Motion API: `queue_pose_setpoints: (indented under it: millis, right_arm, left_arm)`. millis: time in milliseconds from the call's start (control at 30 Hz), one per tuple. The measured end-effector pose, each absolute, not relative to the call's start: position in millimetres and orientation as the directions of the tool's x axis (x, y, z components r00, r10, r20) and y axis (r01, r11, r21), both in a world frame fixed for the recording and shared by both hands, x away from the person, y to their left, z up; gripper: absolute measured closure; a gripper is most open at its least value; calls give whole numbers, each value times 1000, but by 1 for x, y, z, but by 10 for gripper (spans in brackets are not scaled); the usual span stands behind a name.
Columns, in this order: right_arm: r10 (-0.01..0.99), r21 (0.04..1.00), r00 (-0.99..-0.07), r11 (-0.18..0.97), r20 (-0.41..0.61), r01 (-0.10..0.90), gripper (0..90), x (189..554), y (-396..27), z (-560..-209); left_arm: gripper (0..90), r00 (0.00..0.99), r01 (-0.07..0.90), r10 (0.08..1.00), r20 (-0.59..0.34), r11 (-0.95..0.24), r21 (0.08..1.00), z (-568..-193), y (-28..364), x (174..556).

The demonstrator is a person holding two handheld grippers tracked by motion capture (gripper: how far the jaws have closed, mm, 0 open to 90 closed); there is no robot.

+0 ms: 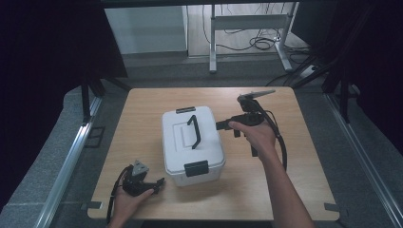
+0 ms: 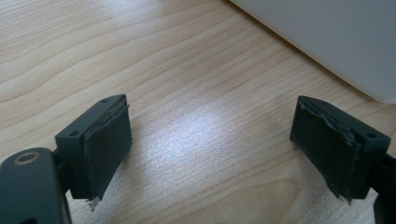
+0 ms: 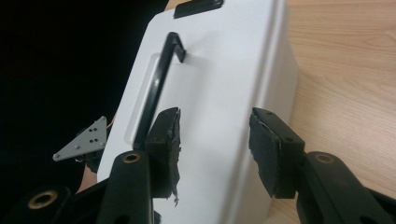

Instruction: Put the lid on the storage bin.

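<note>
A white lidded box (image 1: 191, 142) with a raised black handle (image 1: 194, 131) and black latches stands in the middle of the wooden table (image 1: 142, 109). My right gripper (image 1: 222, 126) is at the box's right side, open, its jaws reaching over the lid's right edge. In the right gripper view the box (image 3: 224, 93) runs between the jaws of the right gripper (image 3: 215, 151), with the handle (image 3: 156, 84) just left of them. My left gripper (image 1: 160, 183) rests low on the table at the front left of the box, open. Bare wood lies between the jaws of the left gripper (image 2: 212, 147).
The box wall (image 2: 336, 42) shows at the upper right of the left gripper view. Black curtains flank the table. A desk frame (image 1: 247, 28) and cables stand on the floor beyond the far edge. Metal rails run along both sides.
</note>
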State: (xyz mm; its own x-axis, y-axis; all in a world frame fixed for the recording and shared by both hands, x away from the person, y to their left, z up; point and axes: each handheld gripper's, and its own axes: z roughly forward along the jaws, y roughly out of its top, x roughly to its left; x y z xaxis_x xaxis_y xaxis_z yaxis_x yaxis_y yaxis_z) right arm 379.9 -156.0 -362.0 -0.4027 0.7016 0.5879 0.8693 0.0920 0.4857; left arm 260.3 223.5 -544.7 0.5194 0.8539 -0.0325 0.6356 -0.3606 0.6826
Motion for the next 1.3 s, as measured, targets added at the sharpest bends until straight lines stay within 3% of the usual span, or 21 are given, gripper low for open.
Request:
queue_pose_setpoints:
  millis: [267, 1000, 1300]
  right_arm:
    - [706, 546, -425, 66, 566, 835, 529, 368, -197, -377]
    - [698, 530, -364, -25, 616, 847, 514, 333, -270, -466]
    - [688, 530, -382, -5, 617, 848, 498, 336, -272, -469]
  left_arm:
    - [125, 519, 635, 854, -33, -359, 684, -545, 223, 260]
    - [125, 517, 636, 855, -36, -356, 685, -545, 223, 260]
    - [125, 517, 636, 855, -36, -355, 685, -545, 223, 260]
